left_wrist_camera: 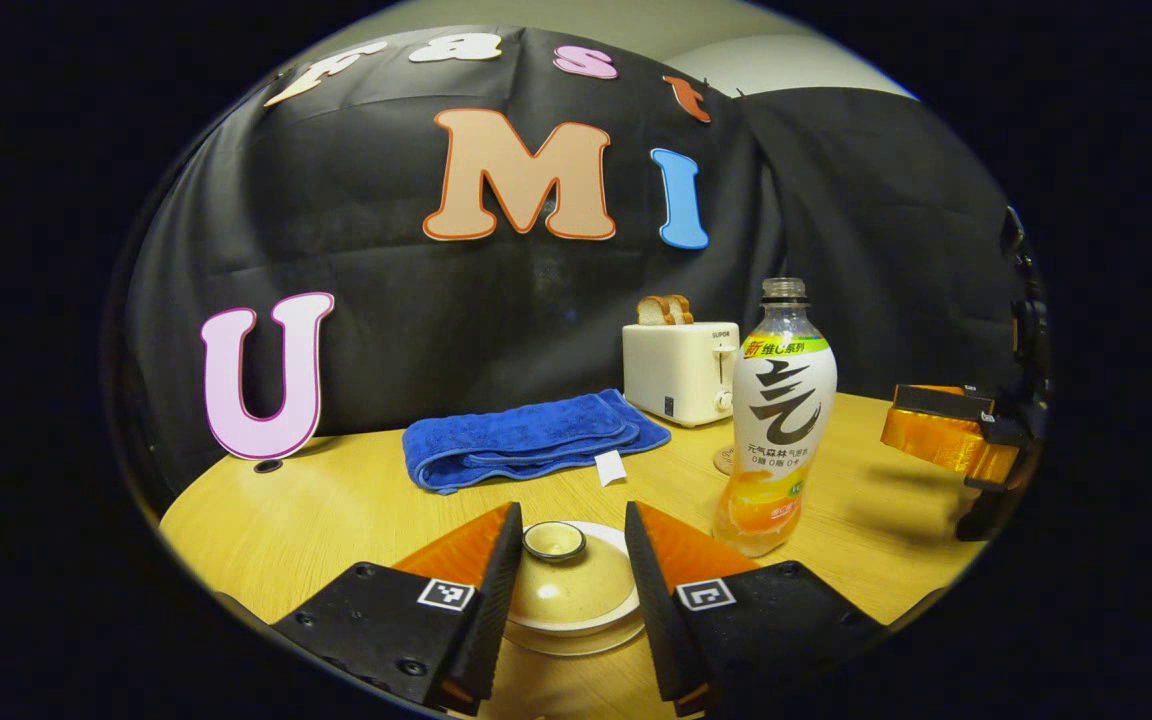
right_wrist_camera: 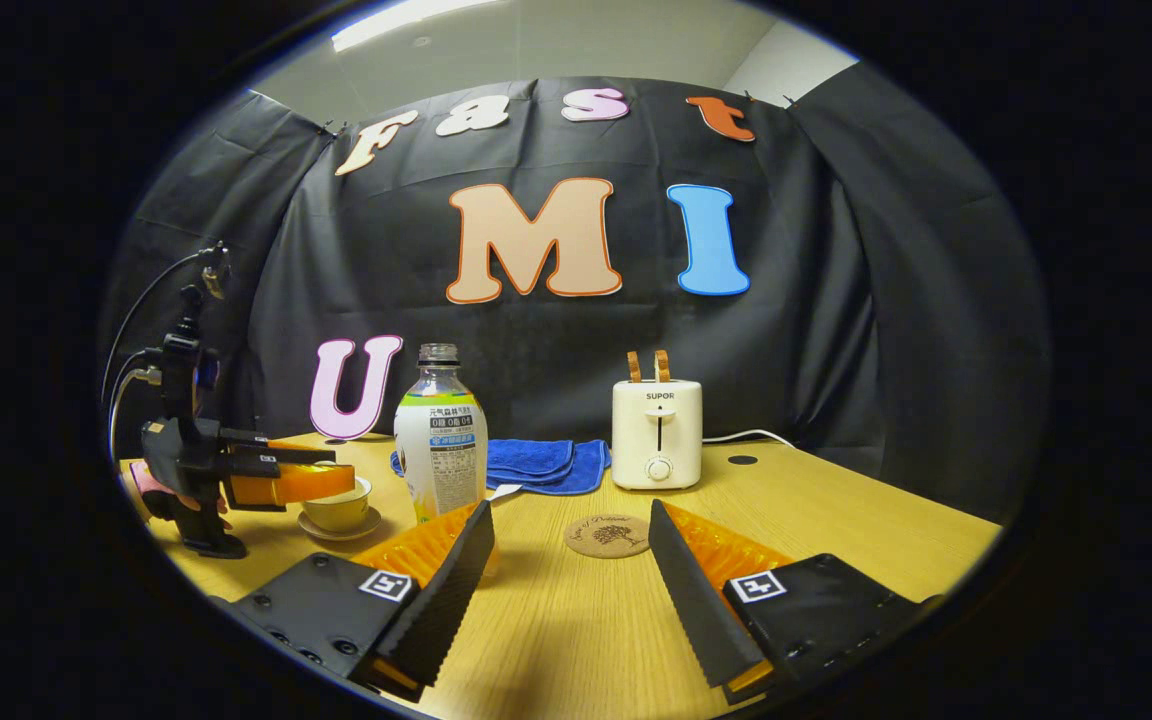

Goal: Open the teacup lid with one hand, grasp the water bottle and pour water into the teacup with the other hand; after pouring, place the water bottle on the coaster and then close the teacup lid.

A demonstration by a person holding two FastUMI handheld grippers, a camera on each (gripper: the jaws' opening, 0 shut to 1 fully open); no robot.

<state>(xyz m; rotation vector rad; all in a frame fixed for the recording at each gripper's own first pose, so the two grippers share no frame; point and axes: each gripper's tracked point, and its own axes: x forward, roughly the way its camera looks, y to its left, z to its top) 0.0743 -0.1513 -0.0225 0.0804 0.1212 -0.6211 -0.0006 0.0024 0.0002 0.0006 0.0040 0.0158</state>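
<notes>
In the left gripper view, your left gripper sits at 6 o'clock with its fingers spread wide, one on each side of the teacup lid and clear of it. The lid is still seated on the teacup, its round knob up between the fingertips, and a saucer rims out beneath. At about 4 o'clock from the lid stands the water bottle, upright, cap off, just beside your right-hand finger. A sliver of the coaster peeks out behind the bottle's base. Farther back at 12 o'clock lie a folded blue towel and a toaster with bread in its slots. At 3 o'clock your right gripper hovers above the table.

In the right gripper view, your right gripper is open at 6 o'clock, gripping nothing. The coaster lies bare between its fingertips. The water bottle stands at 10 o'clock, just behind the left-hand finger. At 9 o'clock your left gripper hangs over the teacup; from here I cannot tell how wide its fingers stand. The toaster sits at 12 o'clock, the towel beside it.
</notes>
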